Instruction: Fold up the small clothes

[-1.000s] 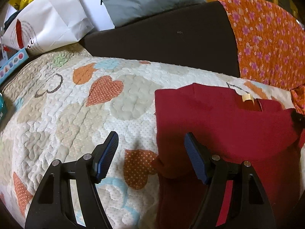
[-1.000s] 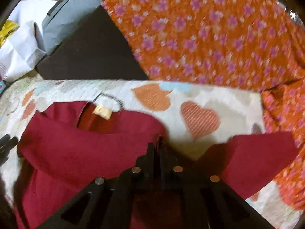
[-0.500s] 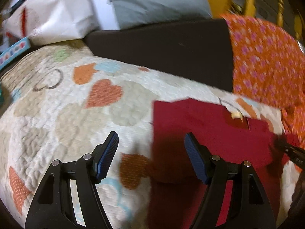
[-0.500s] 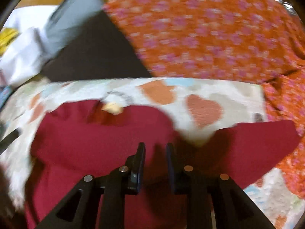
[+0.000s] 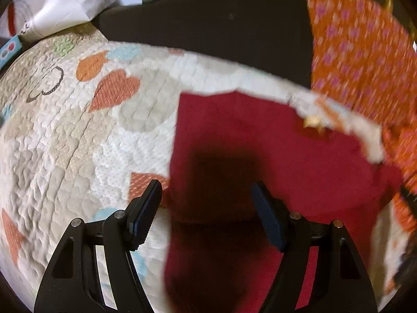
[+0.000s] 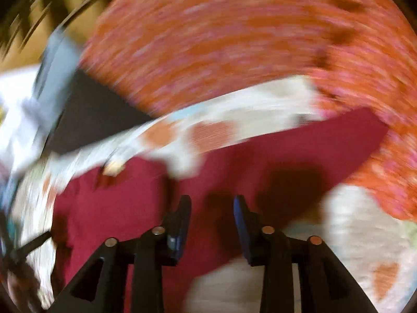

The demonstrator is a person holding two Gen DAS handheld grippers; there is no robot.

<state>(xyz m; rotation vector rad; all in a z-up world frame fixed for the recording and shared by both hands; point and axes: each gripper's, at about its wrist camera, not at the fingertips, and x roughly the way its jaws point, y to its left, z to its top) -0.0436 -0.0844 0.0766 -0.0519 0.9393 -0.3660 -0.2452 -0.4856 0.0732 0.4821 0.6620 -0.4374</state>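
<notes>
Left wrist view is showing your left gripper [image 5: 206, 206] spread wide and gripping nothing, its blue pads [image 5: 146, 208] straddling the near-left edge of the red shirt [image 5: 273, 151]. One pad is hanging over the heart-patterned quilt [image 5: 65, 135], the other over the red cloth, and the gripper's shadow is falling on the shirt just ahead of it. The shirt is lying flat on the quilt, its neck label [image 5: 311, 122] toward the far side, with the left part looking already turned in to a straight edge. Beyond it, the dark cushion [image 5: 208, 28] and the orange flowered fabric [image 5: 365, 52] are bordering the quilt, and a white paper bag [image 5: 57, 5] is sitting at the far left.

Right wrist view is badly blurred, but you are holding your right gripper [image 6: 212, 211] parted and empty above the red shirt [image 6: 130, 208], and a sleeve [image 6: 325, 140] is stretching out to the right toward the orange flowered fabric [image 6: 234, 39].

You seem to be between folds: one side looks done, and the right sleeve is lying unfolded. The next move is probably calling for your right gripper to come down on that sleeve near its end, pinch a single layer without catching the quilt [image 6: 365, 234], and carry it across the body. Meanwhile, consider resting your left gripper on the folded edge so the shirt is not sliding.
</notes>
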